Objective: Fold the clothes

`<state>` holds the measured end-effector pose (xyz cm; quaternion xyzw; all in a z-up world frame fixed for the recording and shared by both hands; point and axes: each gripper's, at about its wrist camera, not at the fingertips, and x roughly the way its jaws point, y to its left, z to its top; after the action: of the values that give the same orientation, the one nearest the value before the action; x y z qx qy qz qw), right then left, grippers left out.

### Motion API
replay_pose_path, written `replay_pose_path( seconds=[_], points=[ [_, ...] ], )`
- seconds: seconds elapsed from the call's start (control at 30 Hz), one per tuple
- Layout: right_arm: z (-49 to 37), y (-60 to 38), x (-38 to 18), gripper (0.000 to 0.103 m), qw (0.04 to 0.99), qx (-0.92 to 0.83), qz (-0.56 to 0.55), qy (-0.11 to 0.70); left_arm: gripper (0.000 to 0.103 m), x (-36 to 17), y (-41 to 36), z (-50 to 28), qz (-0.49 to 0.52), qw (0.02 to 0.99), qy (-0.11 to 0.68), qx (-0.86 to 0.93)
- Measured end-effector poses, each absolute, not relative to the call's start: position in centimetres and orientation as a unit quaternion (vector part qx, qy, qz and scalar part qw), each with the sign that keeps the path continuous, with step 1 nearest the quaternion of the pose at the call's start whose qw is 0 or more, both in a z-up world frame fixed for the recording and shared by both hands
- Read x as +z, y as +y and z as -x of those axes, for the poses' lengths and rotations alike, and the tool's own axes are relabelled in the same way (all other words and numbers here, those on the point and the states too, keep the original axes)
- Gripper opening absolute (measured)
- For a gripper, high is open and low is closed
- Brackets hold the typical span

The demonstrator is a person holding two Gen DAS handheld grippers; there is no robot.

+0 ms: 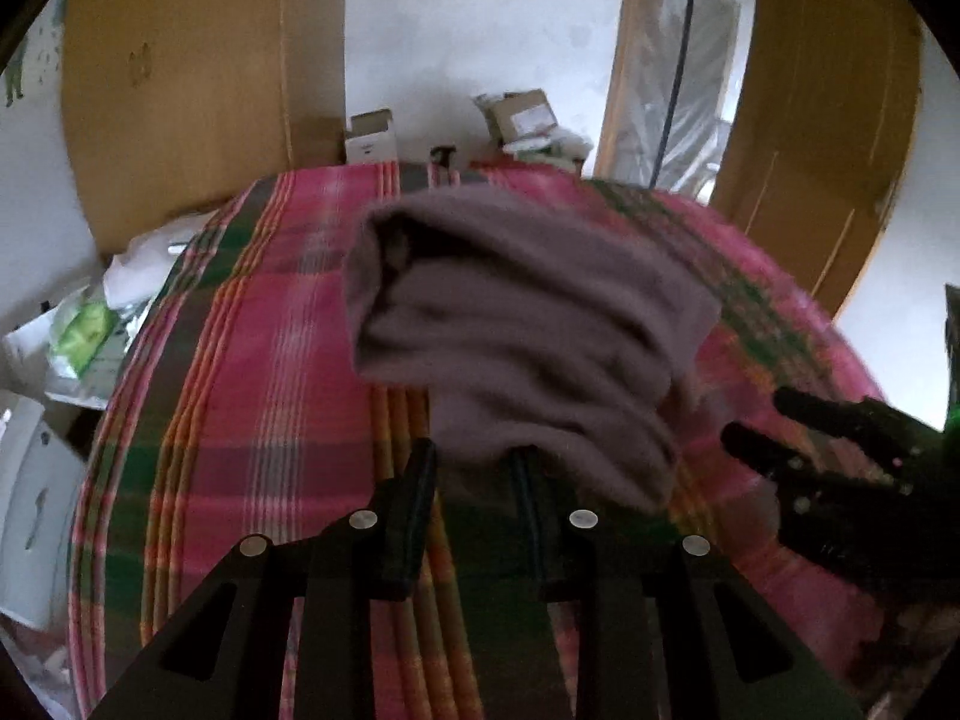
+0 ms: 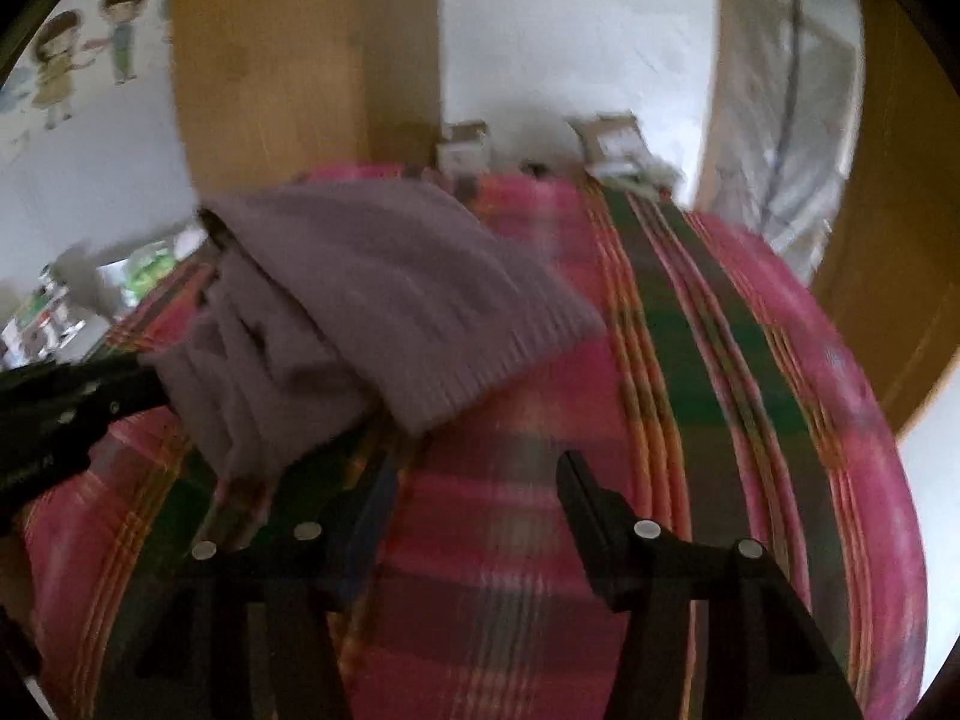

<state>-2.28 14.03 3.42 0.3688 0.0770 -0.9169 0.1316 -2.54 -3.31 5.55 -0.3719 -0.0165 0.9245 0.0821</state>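
A mauve knitted garment point(image 1: 528, 324) lies bunched and partly folded on a bed with a pink and green plaid cover point(image 1: 270, 420). My left gripper point(image 1: 474, 456) is at the garment's near edge, its fingers narrowed with the cloth between the tips. In the right wrist view the garment point(image 2: 372, 300) sits to the left on the cover point(image 2: 690, 360), and the left gripper point(image 2: 144, 384) meets its left side. My right gripper point(image 2: 474, 474) stands open over bare cover just right of the garment, holding nothing. It also shows in the left wrist view as the right gripper point(image 1: 756, 420). Both views are blurred.
Cardboard boxes point(image 1: 372, 138) and papers stand past the bed's far end. A wooden wardrobe point(image 1: 198, 90) rises at the back left. Bags and packaging point(image 1: 90, 330) lie on the floor to the left. A doorway with plastic sheeting point(image 1: 678, 78) is at the back right.
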Motion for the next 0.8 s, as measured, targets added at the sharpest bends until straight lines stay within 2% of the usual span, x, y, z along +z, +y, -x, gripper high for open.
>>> replay_pose_path(
  seconds=[0.1,0.27,0.4,0.43,0.47,0.53,0.6,0.8],
  points=[
    [3.6,12.6,3.3,0.057,0.157,-0.912,-0.366,0.102,0.027,6.9,-3.3,3.3,0.352,0.092,-0.007,0.932],
    [5.6,11.3,2.0,0.056,0.146,-0.905,-0.375,0.135,0.027,8.8,-3.6,4.0,0.309,0.101,0.018,0.945],
    [6.7,11.9,2.2,0.046,0.144,-0.909,-0.374,0.114,0.027,10.3,-4.9,4.8,0.285,0.103,0.005,0.953],
    [6.7,11.9,2.2,0.032,0.141,-0.909,-0.374,0.117,0.027,10.3,-4.8,5.2,0.285,0.104,0.011,0.953],
    [6.6,11.9,2.2,0.023,0.138,-0.909,-0.375,0.120,0.027,10.2,-4.6,5.7,0.286,0.106,0.022,0.952],
    [6.5,12.3,2.7,0.015,0.132,-0.915,-0.364,0.112,0.027,9.5,-4.2,6.3,0.289,0.109,0.042,0.950],
    [6.2,12.7,3.6,0.011,0.132,-0.920,-0.354,0.100,0.027,8.6,-4.0,7.0,0.301,0.113,0.044,0.946],
    [6.5,13.4,7.3,0.010,0.131,-0.937,-0.312,0.091,0.027,7.9,-4.0,8.3,0.290,0.129,0.062,0.946]
  ],
)
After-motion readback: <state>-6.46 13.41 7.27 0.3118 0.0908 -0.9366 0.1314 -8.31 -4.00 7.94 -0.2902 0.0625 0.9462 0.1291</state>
